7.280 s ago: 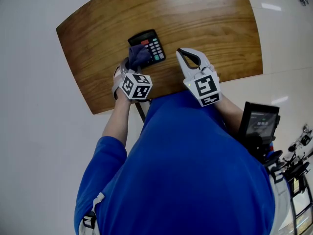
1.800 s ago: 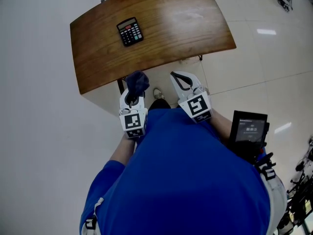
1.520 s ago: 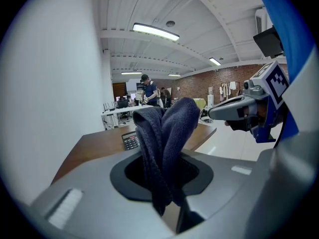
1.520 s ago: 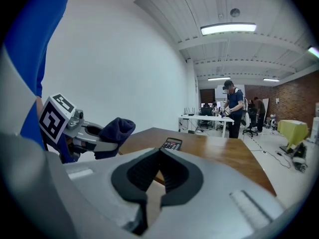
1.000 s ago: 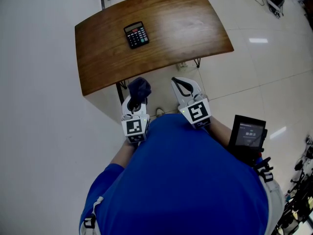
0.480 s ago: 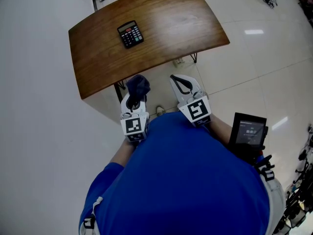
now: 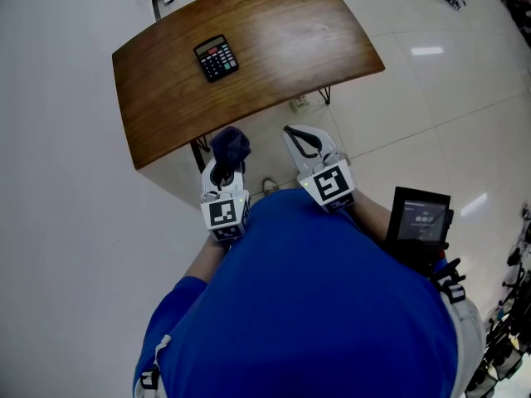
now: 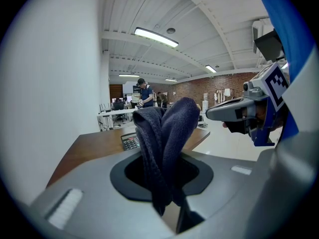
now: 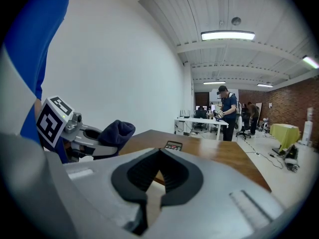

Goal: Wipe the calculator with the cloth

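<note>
while both grippers are hanging close in front of the wearer's blue shirt point(image 7: 315, 305), off the near edge of the wooden table point(image 7: 282, 31), nothing is touching the calculator point(image 7: 216, 57).

left gripper point(image 7: 224, 162) is clamping a dark blue knit cloth point(image 7: 231, 143). in the left gripper view the cloth is standing up bunched between the jaws, folding over at the top, with its tail hanging down through the gap.

right gripper point(image 7: 290, 132) is sitting just beside it on the right, jaws clenched tip to tip, nothing in the hollow between the pads. the two grippers are staying near each other without touching, both pointing toward the table.

a black screen unit point(image 7: 419, 220) is riding at the wearer's right hip. pale tiled floor point(image 7: 431, 98) is showing around everything.

further out, the table is standing ahead of the grippers on thin dark legs, its edges curving. the black calculator is lying flat toward the table's left side, keys up, well apart from the cloth and both grippers.

beyond the table, the gripper views are showing an open office. another person point(image 9: 228, 111) is standing at white desks point(image 9: 199, 122). a brick wall point(image 9: 294, 103) is running along the right and a plain white wall point(image 9: 124, 73) along the left. strip lights point(image 9: 228, 35) are glowing on a ribbed white ceiling point(image 9: 164, 9).
</note>
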Tool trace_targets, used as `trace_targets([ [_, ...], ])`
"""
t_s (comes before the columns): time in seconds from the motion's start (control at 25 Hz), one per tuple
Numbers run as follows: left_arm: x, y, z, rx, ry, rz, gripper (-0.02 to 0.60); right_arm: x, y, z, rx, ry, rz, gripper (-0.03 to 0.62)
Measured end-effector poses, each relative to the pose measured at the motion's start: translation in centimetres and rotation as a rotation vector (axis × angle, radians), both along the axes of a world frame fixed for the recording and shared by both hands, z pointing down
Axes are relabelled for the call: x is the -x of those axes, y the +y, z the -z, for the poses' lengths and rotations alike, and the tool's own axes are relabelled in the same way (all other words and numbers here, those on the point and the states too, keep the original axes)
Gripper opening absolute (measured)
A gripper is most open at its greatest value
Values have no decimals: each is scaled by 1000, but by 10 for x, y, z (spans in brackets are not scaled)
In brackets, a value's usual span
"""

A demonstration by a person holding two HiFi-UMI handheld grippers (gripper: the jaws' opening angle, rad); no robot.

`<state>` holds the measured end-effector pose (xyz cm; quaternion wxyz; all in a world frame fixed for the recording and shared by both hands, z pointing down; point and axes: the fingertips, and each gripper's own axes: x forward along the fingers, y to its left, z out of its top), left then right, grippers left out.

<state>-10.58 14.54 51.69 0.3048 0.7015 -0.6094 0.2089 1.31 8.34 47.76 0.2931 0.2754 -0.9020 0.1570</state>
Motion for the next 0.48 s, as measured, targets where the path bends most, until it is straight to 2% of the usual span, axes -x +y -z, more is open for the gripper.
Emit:
trace_targets([
  [0.12, -1, -4, 5, -25, 2, -1, 91, 0, 1, -1, 0, -3, 4, 0],
  [0.48, -2, -7, 4, -28, 13, 4, 90, 2, -1, 0, 3, 0, 2, 0],
])
